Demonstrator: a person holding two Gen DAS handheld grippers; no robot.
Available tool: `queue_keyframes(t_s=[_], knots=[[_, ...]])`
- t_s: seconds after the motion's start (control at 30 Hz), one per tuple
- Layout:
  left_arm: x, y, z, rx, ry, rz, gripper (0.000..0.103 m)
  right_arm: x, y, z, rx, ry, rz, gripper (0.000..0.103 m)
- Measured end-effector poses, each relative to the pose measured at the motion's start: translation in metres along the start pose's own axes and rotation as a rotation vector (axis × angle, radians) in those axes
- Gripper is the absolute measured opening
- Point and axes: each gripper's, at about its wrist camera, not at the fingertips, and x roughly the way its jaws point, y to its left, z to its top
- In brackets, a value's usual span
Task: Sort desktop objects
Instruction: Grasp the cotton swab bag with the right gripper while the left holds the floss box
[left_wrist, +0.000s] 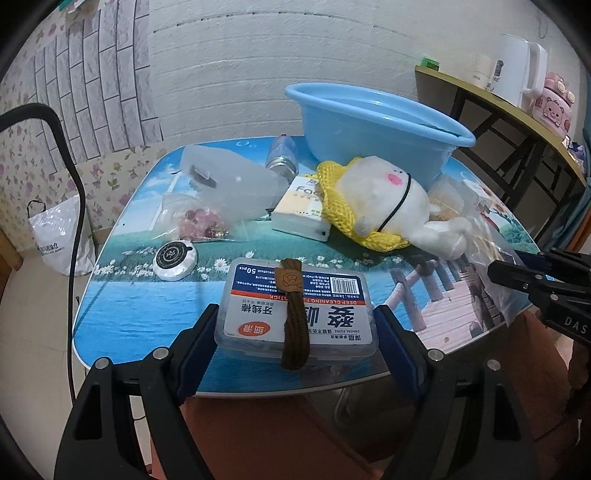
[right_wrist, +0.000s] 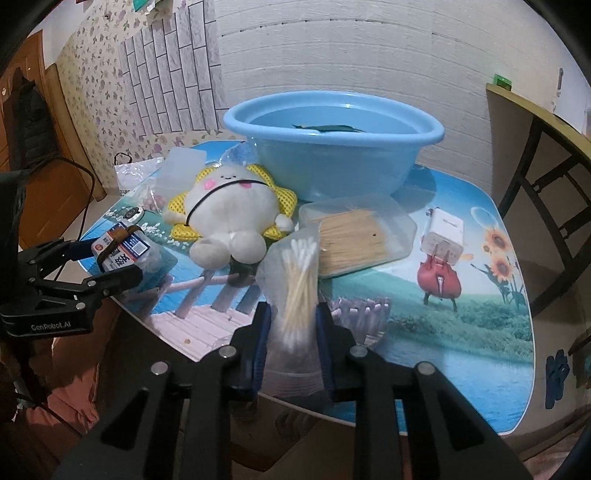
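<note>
My left gripper (left_wrist: 295, 325) is shut on a clear dental floss box (left_wrist: 297, 299) with a brown hair tie around it, held at the table's near edge; it also shows in the right wrist view (right_wrist: 123, 245). My right gripper (right_wrist: 291, 325) is shut on a clear bag of cotton swabs (right_wrist: 295, 280) over the near table edge. A white plush toy (right_wrist: 229, 214) with a yellow knit frill lies mid-table. A blue basin (right_wrist: 332, 147) stands at the back with something dark inside.
On the picture-printed table (right_wrist: 443, 332) lie a clear box of toothpicks (right_wrist: 354, 236), a white charger (right_wrist: 443, 232), a tissue pack (left_wrist: 303, 206), a frosted container (left_wrist: 229, 181), a small bottle (left_wrist: 282, 155), a round white tin (left_wrist: 173, 258) and a bag of beads (left_wrist: 199, 221). A shelf (left_wrist: 517, 110) stands right.
</note>
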Motion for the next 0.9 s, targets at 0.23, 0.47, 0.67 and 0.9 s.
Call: queue_keyframes(t_s=[0.23, 0.47, 0.67, 0.9], knots=[[0.005, 0.002, -0.002, -0.009, 0.012, -0.003, 0.082, 0.005, 0.001, 0.003, 0.007, -0.020, 0.005, 0.057], [0.013, 0.002, -0.003, -0.003, 0.035, -0.002, 0.082, 0.023, 0.008, 0.003, -0.026, 0.000, -0.030, 0.059], [0.017, -0.003, -0.004, 0.023, 0.037, 0.007, 0.091, 0.035, 0.012, 0.002, -0.050, 0.023, -0.040, 0.059], [0.018, -0.005, -0.004, 0.042, 0.019, 0.013, 0.084, 0.035, 0.009, 0.003, -0.034, 0.000, -0.029, 0.033]])
